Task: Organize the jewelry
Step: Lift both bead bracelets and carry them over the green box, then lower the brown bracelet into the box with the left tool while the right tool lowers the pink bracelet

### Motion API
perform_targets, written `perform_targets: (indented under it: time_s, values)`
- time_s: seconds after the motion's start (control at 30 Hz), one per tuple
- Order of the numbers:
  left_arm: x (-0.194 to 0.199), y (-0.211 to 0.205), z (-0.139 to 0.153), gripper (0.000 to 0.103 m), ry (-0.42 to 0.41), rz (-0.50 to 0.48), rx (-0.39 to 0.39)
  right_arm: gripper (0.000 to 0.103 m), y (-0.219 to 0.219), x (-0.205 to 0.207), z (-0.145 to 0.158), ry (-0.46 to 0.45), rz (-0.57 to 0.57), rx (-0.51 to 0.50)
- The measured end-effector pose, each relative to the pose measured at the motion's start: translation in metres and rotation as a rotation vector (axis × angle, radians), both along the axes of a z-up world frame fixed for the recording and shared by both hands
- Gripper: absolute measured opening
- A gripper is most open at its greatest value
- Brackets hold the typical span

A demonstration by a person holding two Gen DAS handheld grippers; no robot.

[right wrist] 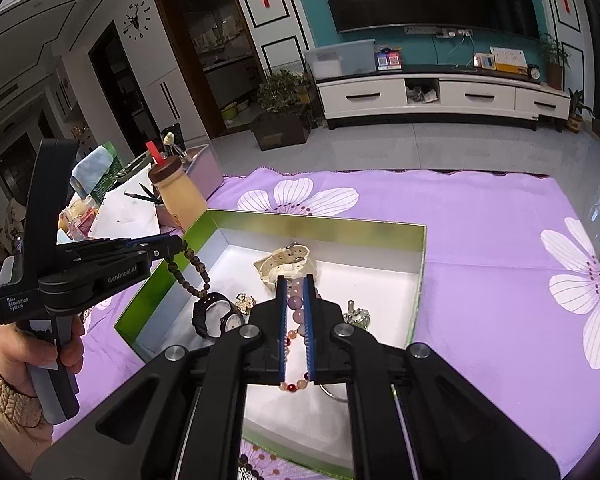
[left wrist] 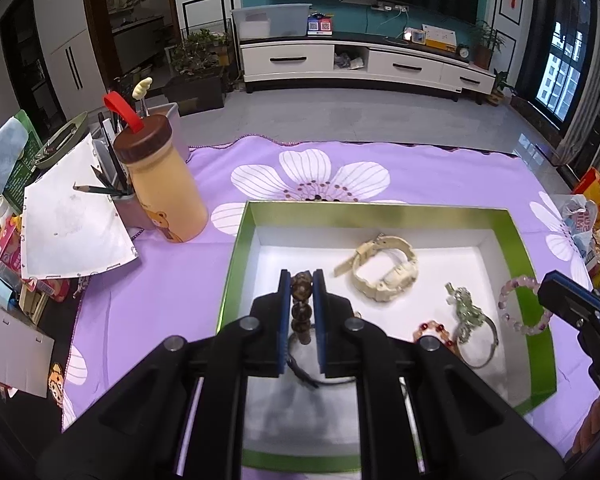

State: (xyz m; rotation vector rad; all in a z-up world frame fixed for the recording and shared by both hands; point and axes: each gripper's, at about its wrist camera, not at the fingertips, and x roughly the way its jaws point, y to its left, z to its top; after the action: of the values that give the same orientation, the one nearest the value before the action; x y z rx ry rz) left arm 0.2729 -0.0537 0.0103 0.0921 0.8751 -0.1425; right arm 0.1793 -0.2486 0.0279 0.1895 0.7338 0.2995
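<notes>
A green-rimmed box [left wrist: 520, 240] with a white floor lies on the purple flowered cloth [left wrist: 172, 304]. My left gripper [left wrist: 302, 277] is shut on a brown bead bracelet [left wrist: 301, 308] above the box's left part; in the right wrist view that bracelet [right wrist: 188, 276] hangs from the left gripper [right wrist: 177, 246]. My right gripper [right wrist: 296, 280] is shut on a pink bead bracelet [right wrist: 297, 309], which also shows in the left wrist view as the pink bracelet [left wrist: 518, 320] over the box's right rim. Inside lie a cream watch [left wrist: 384, 270], a black watch [right wrist: 220, 316], a green jewelled bangle [left wrist: 470, 316] and a red bead bracelet [left wrist: 432, 327].
A yellow bottle [left wrist: 166, 200] with a brown lid and red strap stands left of the box, beside a pencil cup [left wrist: 126, 204] and loose paper [left wrist: 72, 216]. Snack packets [left wrist: 592, 216] crowd the table's right edge. A hand [right wrist: 28, 344] grips the left handle.
</notes>
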Motion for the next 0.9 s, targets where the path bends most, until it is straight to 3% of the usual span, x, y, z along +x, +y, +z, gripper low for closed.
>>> perform_targets:
  time_s: [0.43,0.9]
  values:
    - [0.035,0.000,-0.019,0.010,0.040,0.015,0.018,0.007,-0.001,0.038,-0.017,0.066,-0.017,0.011]
    - [0.048,-0.009,-0.036,0.010,0.080,0.000,0.044,0.007,-0.002,0.064,-0.031,0.141,-0.030,-0.001]
